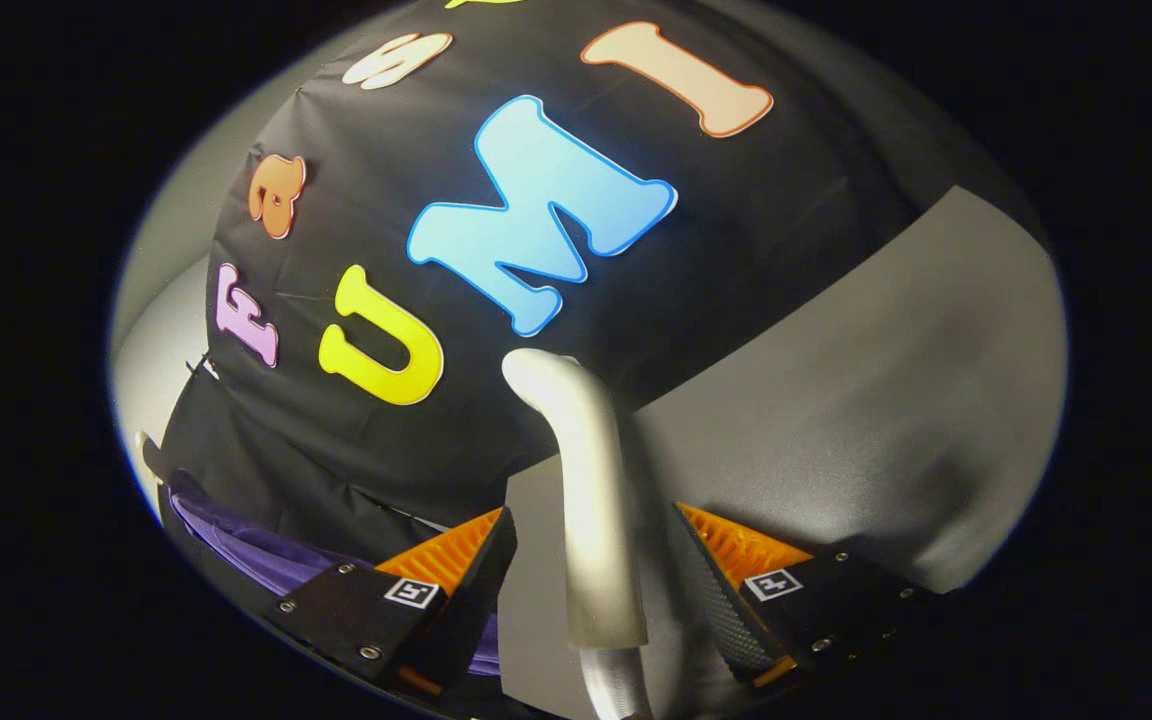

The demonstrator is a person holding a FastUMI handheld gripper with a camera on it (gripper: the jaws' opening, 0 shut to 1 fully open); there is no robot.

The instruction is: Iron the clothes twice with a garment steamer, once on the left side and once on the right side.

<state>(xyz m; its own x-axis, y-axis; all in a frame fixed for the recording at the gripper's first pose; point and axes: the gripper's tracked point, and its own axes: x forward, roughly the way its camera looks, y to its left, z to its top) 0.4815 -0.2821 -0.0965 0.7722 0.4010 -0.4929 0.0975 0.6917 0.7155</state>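
Straddling the steamer handle (591,500), the claw (596,590) stands open, fingers clear on both sides, readying a grasp; purple garment (256,550) lies left of the handle.

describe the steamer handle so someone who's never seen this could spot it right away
Start at the grey table in front of the black cloth wall. The steamer handle rises between the open gripper fingers, touching neither. It is a smooth, pale silver tube that hooks over at its top, unlike the crumpled purple garment beside it.
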